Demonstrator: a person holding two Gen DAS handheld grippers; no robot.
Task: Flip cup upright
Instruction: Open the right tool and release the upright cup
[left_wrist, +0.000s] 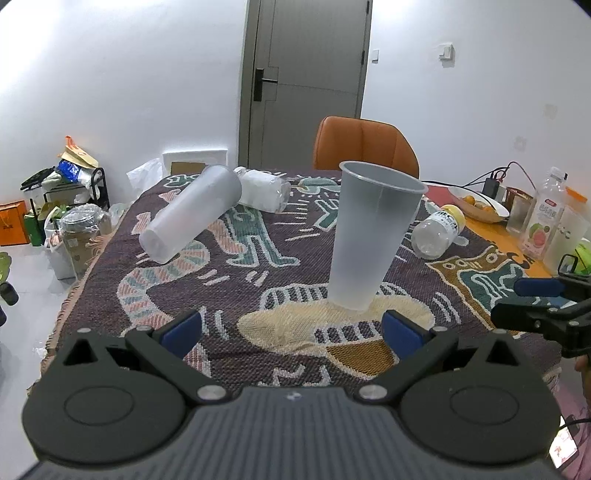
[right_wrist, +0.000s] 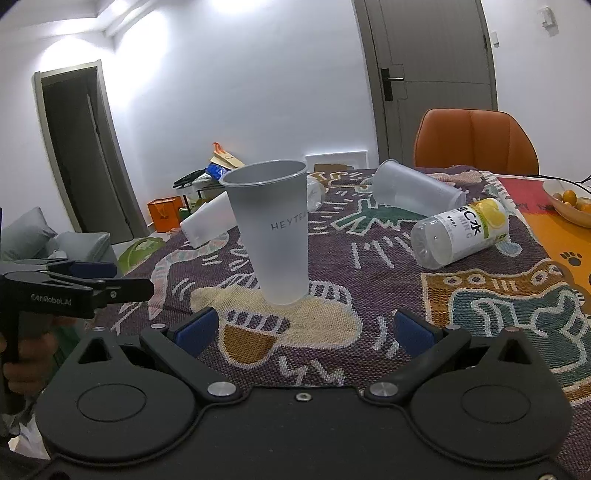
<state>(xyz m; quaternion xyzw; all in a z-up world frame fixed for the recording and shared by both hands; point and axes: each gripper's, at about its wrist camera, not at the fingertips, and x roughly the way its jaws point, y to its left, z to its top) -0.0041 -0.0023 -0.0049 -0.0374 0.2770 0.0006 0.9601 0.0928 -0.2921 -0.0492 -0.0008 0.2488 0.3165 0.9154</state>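
Nearest my lens in the left wrist view, the left gripper (left_wrist: 291, 330) has its blue pads spread wide and holds nothing. Just beyond it the frosted cup (left_wrist: 373, 236) stands upright, mouth up, on a cream patch of the patterned blanket (left_wrist: 229, 288), free of both tools. From the right wrist view, the right gripper (right_wrist: 304, 330) is likewise spread and empty, with the same cup (right_wrist: 273, 232) just past its fingertips and slightly left of centre.

Going left to right across the far side of the cloth: a second frosted cup (left_wrist: 190, 214) lies on its side, a crumpled clear bag (left_wrist: 264, 190) lies behind it, then a clear bottle with a yellow cap (left_wrist: 439, 230) lies on its side to the right of the upright cup. Nothing lies between my pads and the cup.

Only the right view shows the lettering HEYTEA on the cup, a dark open doorway (right_wrist: 81, 155) at far left, and the left tool seen from the side. Only the left view shows the juice bottle (left_wrist: 543, 218) standing at far right.

An orange chair (left_wrist: 364, 147) stands at the far edge of the table, in front of a grey door (left_wrist: 306, 74) set in white walls. A bowl of oranges (left_wrist: 480, 205) rests on the orange mat to the right.
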